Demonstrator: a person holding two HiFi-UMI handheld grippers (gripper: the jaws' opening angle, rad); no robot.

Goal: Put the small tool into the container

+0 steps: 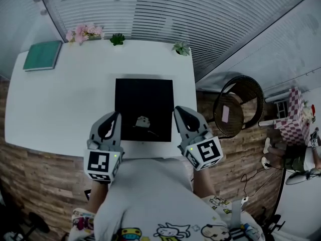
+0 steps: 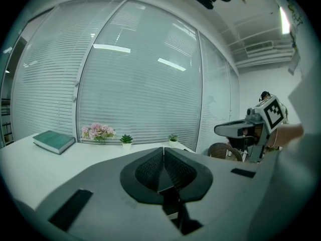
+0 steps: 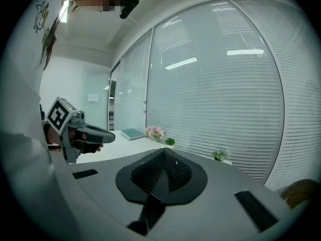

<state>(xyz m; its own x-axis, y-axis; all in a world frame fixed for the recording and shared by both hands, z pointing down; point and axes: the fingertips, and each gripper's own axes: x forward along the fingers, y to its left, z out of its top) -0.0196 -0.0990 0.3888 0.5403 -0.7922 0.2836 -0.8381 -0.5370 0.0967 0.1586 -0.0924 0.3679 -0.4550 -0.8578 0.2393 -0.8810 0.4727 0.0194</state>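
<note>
A black mat (image 1: 144, 97) lies on the white table (image 1: 65, 109). Near the mat's front edge sits a small pale object (image 1: 143, 122) with a thin dark sliver beside it; it is too small to tell what it is. My left gripper (image 1: 117, 116) hovers at the mat's front left corner, shut and empty, its jaws (image 2: 163, 150) pressed together. At the mat's right edge my right gripper (image 1: 178, 110) is raised level, also shut with nothing between its jaws (image 3: 163, 151). The pale object lies between the two grippers and touches neither.
A green book (image 1: 43, 55) lies at the table's far left. Pink flowers (image 1: 84, 32) and two small potted plants (image 1: 117, 38) (image 1: 181, 47) line the far edge by the blinds. A wicker chair (image 1: 238, 106) stands right of the table.
</note>
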